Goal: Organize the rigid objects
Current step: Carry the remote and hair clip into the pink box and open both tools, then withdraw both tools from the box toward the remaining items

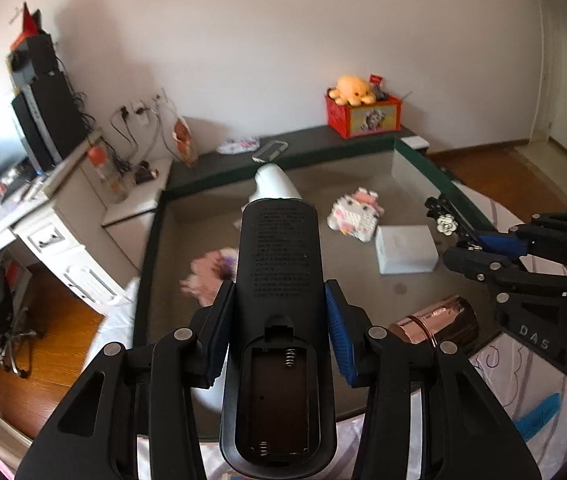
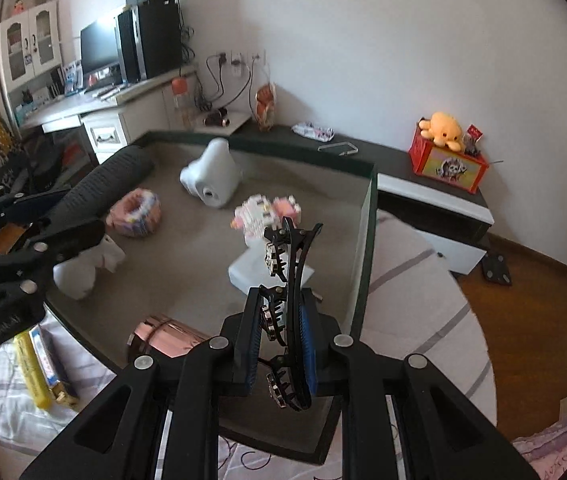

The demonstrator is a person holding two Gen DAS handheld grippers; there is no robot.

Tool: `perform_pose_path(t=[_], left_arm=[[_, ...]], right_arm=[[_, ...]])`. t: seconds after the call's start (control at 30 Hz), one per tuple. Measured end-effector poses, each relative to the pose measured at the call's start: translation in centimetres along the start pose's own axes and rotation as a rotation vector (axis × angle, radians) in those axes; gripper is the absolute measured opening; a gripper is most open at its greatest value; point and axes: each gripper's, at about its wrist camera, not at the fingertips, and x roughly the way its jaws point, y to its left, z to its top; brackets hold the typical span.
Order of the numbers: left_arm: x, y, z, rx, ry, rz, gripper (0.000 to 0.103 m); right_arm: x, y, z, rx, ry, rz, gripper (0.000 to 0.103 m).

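Black matte remote (image 1: 279,272), battery bay bare, clamped in left tool (image 1: 279,320); right tool (image 2: 281,344) grips toothed hair clip (image 2: 289,280).

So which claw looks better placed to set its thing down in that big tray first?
Probably the right claw: its hair clip hangs over bare tray floor by the white box. The left claw holds the remote above a white object.

A red toy box (image 2: 449,166) stands on the dark ledge (image 2: 387,156) by the wall, with an orange plush octopus (image 2: 445,128) on top. At the left a white desk (image 2: 103,114) carries a monitor (image 2: 99,50) and a black computer tower (image 2: 149,42). Cables (image 2: 219,80) hang from wall sockets (image 2: 239,58). The floor (image 2: 523,308) is brown wood.
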Motion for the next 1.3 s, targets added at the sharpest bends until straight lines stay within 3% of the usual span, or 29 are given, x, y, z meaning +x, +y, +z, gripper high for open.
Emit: perform_pose_path(t=[0.3, 0.33, 0.37, 0.5, 0.53, 0.63, 0.7, 0.73, 0.77, 0.83, 1.0, 1.07, 1.3], left_arm=[[0.1, 0.8, -0.4, -0.050, 0.014, -0.017, 0.045], [-0.1, 1.0, -0.5, -0.055, 0.013, -0.026, 0.045], [-0.5, 1.2, -0.6, -0.064, 0.008, -0.028, 0.049], [-3.1, 1.9, -1.0, -0.108, -0.042, -0.037, 0.082], [-3.7, 2.1, -1.1, -0.109, -0.055, -0.037, 0.082], [-7.2, 2.7, -2.0, -0.114, -0.109, 0.002, 0.087], [-10.2, 3.2, -2.9, -0.134, -0.161, 0.035, 0.100], [-11.2, 3.3, -3.3, -0.140, -0.178, 0.047, 0.103], [-12.9, 3.5, -4.0, -0.147, -0.216, 0.064, 0.103], [-15.5, 3.6, -5.3, -0.147, -0.256, 0.089, 0.103], [-20.4, 3.3, -8.4, -0.144, -0.314, 0.142, 0.103], [-22.0, 3.1, -10.1, -0.151, -0.325, 0.129, 0.103], [-26.6, 2.9, -14.5, -0.217, -0.361, 0.169, 0.103]], right_arm=[[-0.4, 0.4, -0.8, 0.001, 0.005, 0.007, 0.019], [-0.5, 0.4, -0.8, 0.004, 0.001, 0.006, 0.022], [-0.8, 0.4, -0.9, 0.006, -0.004, 0.004, 0.031], [-2.3, 0.7, -1.1, 0.008, -0.035, -0.005, 0.050], [-2.7, 0.8, -1.2, 0.006, -0.040, -0.010, 0.056], [-5.1, 0.9, -1.5, 0.010, -0.085, -0.007, 0.057], [-7.5, 1.1, -1.9, 0.019, -0.132, -0.009, 0.066], [-8.6, 1.3, -2.2, 0.019, -0.151, -0.012, 0.076], [-9.6, 1.5, -2.3, 0.019, -0.169, -0.014, 0.080], [-12.2, 2.0, -3.0, 0.022, -0.217, -0.018, 0.081], [-17.6, 4.1, -5.4, 0.007, -0.309, -0.048, 0.087], [-19.5, 5.0, -6.7, 0.004, -0.337, -0.054, 0.103], [-23.9, 7.2, -10.7, 0.005, -0.419, -0.058, 0.103]])
